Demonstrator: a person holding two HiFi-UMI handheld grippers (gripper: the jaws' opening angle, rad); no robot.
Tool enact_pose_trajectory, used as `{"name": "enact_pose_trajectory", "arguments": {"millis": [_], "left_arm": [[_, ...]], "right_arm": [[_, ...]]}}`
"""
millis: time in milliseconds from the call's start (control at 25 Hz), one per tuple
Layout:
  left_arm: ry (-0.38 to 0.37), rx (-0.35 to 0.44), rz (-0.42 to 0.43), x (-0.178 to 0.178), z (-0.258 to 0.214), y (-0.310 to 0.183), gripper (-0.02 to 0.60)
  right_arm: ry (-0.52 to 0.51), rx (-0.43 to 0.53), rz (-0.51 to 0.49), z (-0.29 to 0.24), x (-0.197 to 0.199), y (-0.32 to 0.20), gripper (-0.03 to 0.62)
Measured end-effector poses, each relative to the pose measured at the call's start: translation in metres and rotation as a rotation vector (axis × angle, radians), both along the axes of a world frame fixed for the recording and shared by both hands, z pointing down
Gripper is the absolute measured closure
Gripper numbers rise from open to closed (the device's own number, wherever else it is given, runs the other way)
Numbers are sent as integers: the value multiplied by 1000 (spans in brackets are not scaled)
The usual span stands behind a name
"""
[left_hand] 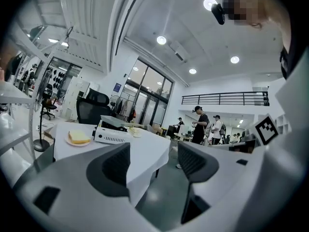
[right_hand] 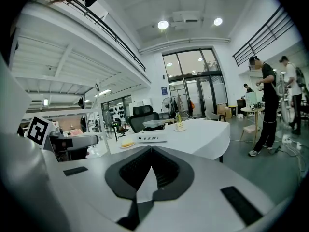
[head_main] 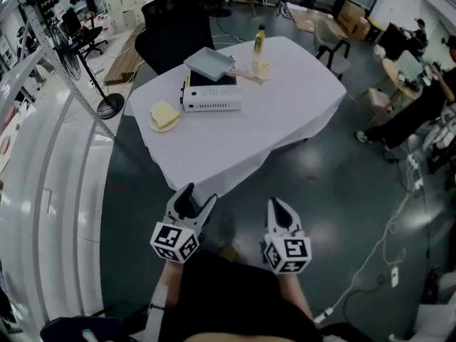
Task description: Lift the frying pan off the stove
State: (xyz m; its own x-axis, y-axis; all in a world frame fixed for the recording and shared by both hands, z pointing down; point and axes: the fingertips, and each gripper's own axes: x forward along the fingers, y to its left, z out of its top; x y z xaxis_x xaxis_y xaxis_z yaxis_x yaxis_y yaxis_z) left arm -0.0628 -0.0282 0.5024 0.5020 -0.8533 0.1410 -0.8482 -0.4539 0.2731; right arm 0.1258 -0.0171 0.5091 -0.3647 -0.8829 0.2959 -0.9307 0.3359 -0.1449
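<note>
2 empty claws: left claw (head_main: 198, 199) released, right claw (head_main: 279, 209) clenched; stove (head_main: 211, 99) half hidden beneath frying pan (head_main: 208, 63).

1. The frying pan (head_main: 209, 63) sits on the portable stove (head_main: 211, 98), toward the far side of the counter (head_main: 285, 120).
2. A plate of bread (head_main: 164, 116) lies just left of the stove.
3. A bottle (head_main: 259, 40) stands right of the pan, near the far edge.
4. An office chair (head_main: 174, 27) stands behind the counter.
5. The left claw (head_main: 199, 197) and right claw (head_main: 276, 204) hang side by side before the counter, apart from it.
</note>
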Motion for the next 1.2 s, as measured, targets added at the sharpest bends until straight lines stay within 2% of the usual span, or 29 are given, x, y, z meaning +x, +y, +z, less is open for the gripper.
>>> {"name": "enact_pose_trajectory", "arguments": {"millis": [400, 560, 880, 1200], "left_arm": [[-13, -56, 18, 17, 17, 6, 290], [-18, -69, 30, 24, 21, -4, 290], [-34, -42, 38, 35, 9, -61, 290], [-27, -31, 28, 41, -4, -129, 290]], "right_arm": [[-19, -52, 14, 16, 14, 9, 588], [-24, -54, 13, 19, 18, -2, 588], [-30, -53, 2, 16, 26, -52, 588], [-28, -37, -11, 2, 31, -129, 588]]}}
